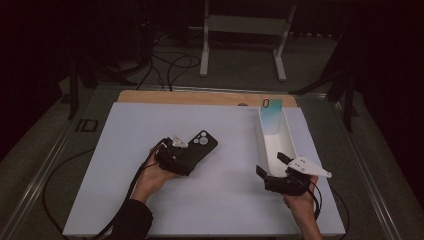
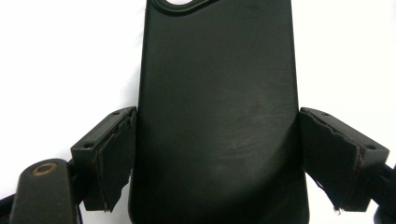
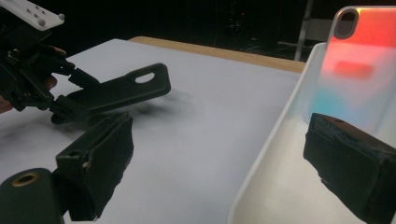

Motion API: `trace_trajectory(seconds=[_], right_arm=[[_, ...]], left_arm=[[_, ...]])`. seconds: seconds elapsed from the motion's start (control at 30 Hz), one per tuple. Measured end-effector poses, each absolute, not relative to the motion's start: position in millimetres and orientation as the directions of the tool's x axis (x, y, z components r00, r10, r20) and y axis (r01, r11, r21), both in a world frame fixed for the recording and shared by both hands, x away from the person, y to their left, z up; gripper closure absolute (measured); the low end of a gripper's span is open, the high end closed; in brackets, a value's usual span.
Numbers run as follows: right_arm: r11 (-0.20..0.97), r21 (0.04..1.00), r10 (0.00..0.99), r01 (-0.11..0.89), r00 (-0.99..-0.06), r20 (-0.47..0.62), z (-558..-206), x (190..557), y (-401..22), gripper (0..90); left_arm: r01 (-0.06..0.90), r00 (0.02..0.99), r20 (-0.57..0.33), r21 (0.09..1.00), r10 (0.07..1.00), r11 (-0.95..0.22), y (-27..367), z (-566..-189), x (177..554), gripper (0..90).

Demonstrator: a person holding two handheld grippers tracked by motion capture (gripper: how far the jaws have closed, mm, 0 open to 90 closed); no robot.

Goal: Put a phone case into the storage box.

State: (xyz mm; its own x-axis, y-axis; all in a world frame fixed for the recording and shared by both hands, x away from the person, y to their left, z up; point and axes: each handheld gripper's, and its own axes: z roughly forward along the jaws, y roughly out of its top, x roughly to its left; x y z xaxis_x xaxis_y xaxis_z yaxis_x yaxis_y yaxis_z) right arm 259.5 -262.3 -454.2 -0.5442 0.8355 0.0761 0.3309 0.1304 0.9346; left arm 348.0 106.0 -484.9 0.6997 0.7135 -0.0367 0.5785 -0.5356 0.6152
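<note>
Grippers in a person's two hands work over a white table top (image 1: pixel 125 210) ringed by dark floor. At the left of the high view, the left gripper (image 1: pixel 176 159) clamps a black phone case (image 1: pixel 197 147) across its width; in the left gripper view the two black pads (image 2: pixel 114 158) press against the case's long edges, camera cut-out at the far end. The right gripper view shows the case lifted off the table at a slight tilt, its shadow on the white surface below. Well apart to the right, a long white tray (image 1: pixel 290 142) lies lengthways on the table, with an iridescent phone case (image 1: pixel 271 117) leaning upright against its far end. The right gripper (image 1: pixel 274 165) sits at the tray's near end with jaws spread, straddling the tray's near left wall: one jaw outside over the table, the other inside the tray, pinching nothing.
</note>
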Motion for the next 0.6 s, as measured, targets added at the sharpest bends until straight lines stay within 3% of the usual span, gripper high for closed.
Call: trace_trajectory(seconds=[0.6], right_arm=[[0.118, 0.920, 0.788, 0.373, -0.600, 0.142, -433, 274, -246, 8.3]], left_arm=[[0.519, 0.730, -0.037, 0.681, 0.683, -0.517, 106, -461, 333, 15.6]])
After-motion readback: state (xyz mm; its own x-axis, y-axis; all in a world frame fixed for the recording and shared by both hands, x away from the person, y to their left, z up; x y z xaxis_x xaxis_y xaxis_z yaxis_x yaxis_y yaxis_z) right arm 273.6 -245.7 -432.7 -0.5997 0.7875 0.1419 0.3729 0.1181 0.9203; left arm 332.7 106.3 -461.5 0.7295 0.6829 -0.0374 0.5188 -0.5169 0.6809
